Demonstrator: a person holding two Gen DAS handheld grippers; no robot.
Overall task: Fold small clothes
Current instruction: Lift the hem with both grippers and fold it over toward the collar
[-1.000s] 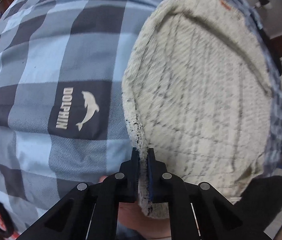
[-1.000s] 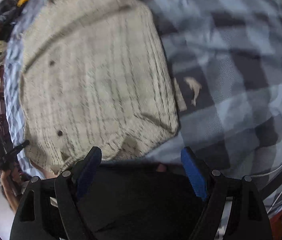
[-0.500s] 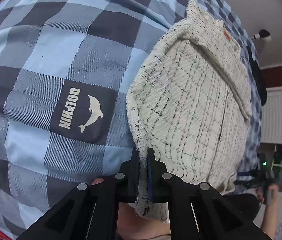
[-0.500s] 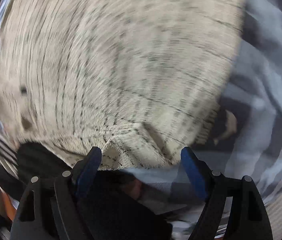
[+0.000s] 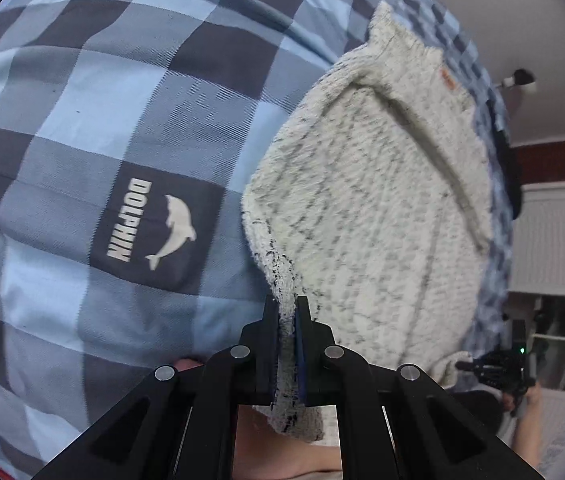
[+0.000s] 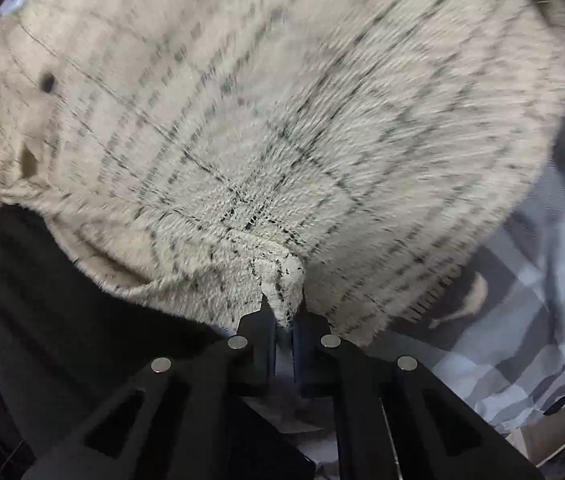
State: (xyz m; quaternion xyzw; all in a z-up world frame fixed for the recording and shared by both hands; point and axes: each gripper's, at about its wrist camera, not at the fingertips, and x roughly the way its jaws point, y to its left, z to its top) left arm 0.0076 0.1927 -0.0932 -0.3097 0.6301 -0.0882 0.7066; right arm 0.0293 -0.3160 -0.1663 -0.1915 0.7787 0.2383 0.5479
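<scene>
A cream knit garment with thin black grid lines (image 5: 378,208) lies on a blue and grey checked bedspread (image 5: 82,120). My left gripper (image 5: 285,308) is shut on the garment's near left edge, with cloth pinched between its fingers. In the right wrist view the same garment (image 6: 282,120) fills most of the frame, blurred. My right gripper (image 6: 282,304) is shut on a bunched corner of the garment's near hem. Two dark buttons (image 6: 47,80) show at its left side.
The bedspread carries a dark square with a white dolphin and the word DOLPHIN (image 5: 154,228). A black cloth (image 6: 62,300) lies at the lower left of the right wrist view. A white wall and a radiator (image 5: 562,240) stand beyond the bed.
My right gripper moved in over the garment and went from wide open to shut on its hem corner. My left gripper kept its hold while the view shifted slightly.
</scene>
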